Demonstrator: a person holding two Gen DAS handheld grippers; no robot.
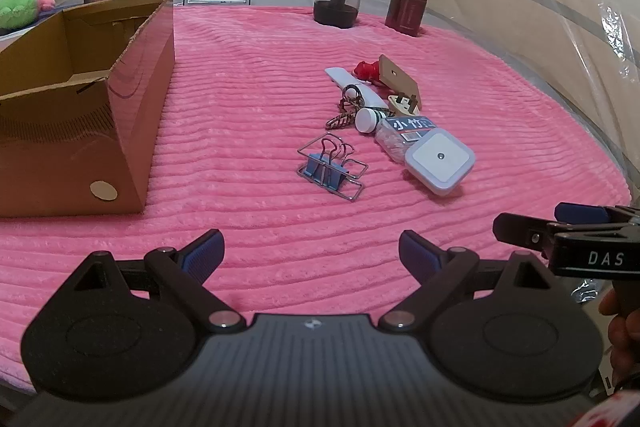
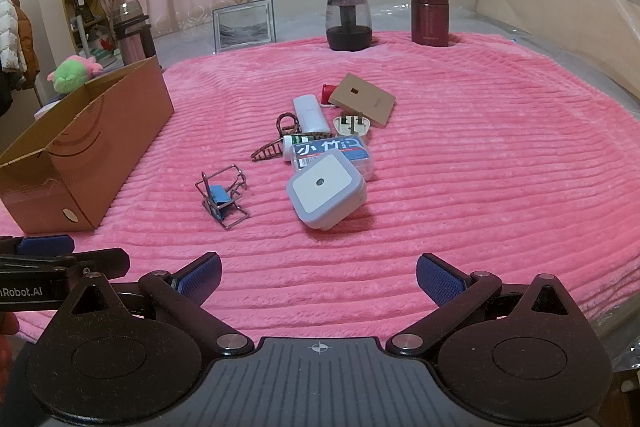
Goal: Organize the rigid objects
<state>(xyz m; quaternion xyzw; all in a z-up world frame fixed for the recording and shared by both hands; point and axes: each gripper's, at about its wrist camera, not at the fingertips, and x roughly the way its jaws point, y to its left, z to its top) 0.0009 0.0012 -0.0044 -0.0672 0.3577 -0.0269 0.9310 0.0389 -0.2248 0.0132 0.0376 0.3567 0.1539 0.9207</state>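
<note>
Left hand-held gripper (image 1: 311,255) and right hand-held gripper (image 2: 319,279) — both jaws spread, empty — above pink blanket (image 1: 256,99); binder clips (image 1: 332,169) nearest, small-item pile beyond, cardboard box (image 1: 80,107) left, seemingly empty.

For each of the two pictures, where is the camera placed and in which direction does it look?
Left wrist view: on the left gripper, looking forward and down over the pink blanket at the cardboard box and blue binder clips; its open jaws, the right gripper and part of a hand show.
Right wrist view: on the right gripper, facing the same way; its open jaws and the left gripper's tip show.
Shared: box, clips, white square night light, far jars.
</note>
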